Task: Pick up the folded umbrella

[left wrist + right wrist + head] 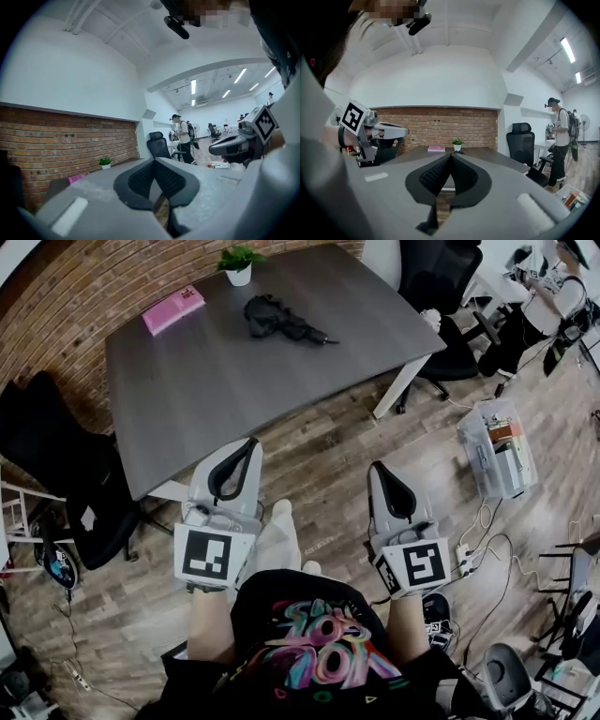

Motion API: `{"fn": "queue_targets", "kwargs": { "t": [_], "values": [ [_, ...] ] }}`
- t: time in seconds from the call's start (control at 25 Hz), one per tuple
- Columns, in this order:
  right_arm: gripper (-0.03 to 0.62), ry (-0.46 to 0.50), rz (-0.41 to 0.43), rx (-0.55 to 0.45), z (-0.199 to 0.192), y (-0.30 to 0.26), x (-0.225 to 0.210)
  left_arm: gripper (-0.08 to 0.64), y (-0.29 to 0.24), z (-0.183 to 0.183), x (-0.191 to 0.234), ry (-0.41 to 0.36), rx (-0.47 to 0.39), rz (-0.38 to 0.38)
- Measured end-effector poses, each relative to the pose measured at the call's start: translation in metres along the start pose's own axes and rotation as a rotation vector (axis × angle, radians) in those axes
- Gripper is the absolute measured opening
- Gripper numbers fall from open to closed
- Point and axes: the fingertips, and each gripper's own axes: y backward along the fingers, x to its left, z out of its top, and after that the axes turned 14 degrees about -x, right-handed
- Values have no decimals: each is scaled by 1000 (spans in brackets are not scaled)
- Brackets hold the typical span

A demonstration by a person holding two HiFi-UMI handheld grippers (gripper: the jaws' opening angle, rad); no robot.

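Nearest the head camera was the person's black printed shirt (319, 652), with both forearms reaching forward from it over a wood-plank floor (328, 465). Left gripper (250, 443) was held out level with its tip just over the near edge of the bench (234, 390). Its own view showed the two black pads meeting at the tip with nothing between them: closed and empty. Right gripper (379, 467) was held beside it over the floor, short of the bench. Its view likewise showed the jaws pressed together, holding nothing. Each gripper carried a marker cube at its rear.

On the far half of the dark grey bench lay the folded umbrella (278, 320), black, on its side, well apart from both grippers and untouched. A pink book (173, 308) lay to its left near the brick wall (84, 296). A small potted plant (239, 263) stood at the far edge, behind the umbrella.

A black office chair (66, 465) stood at the left end of the bench and another (441, 296) at the far right corner. A clear plastic storage bin (497, 446) with contents sat on the floor to the right, with cables trailing near it. A second person (553, 287) stood in the far right corner of the room.
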Motion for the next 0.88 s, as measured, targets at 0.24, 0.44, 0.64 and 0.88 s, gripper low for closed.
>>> {"fn": "queue_targets", "kwargs": {
  "t": [0.24,0.44,0.64,0.88],
  "values": [
    [-1,12,-10,33,-11,-76,-17,2,-64,-16,51,37,0,-30],
    [-2,13,-23,63,-20,-129,-32,2,-115,-28,83,54,-4,-72],
    [0,22,-43,82,-29,-170,-40,2,-147,-38,114,69,-12,-95],
    [0,21,-79,86,-39,-201,-47,2,-166,-46,136,69,-18,-126]
  ]
}}
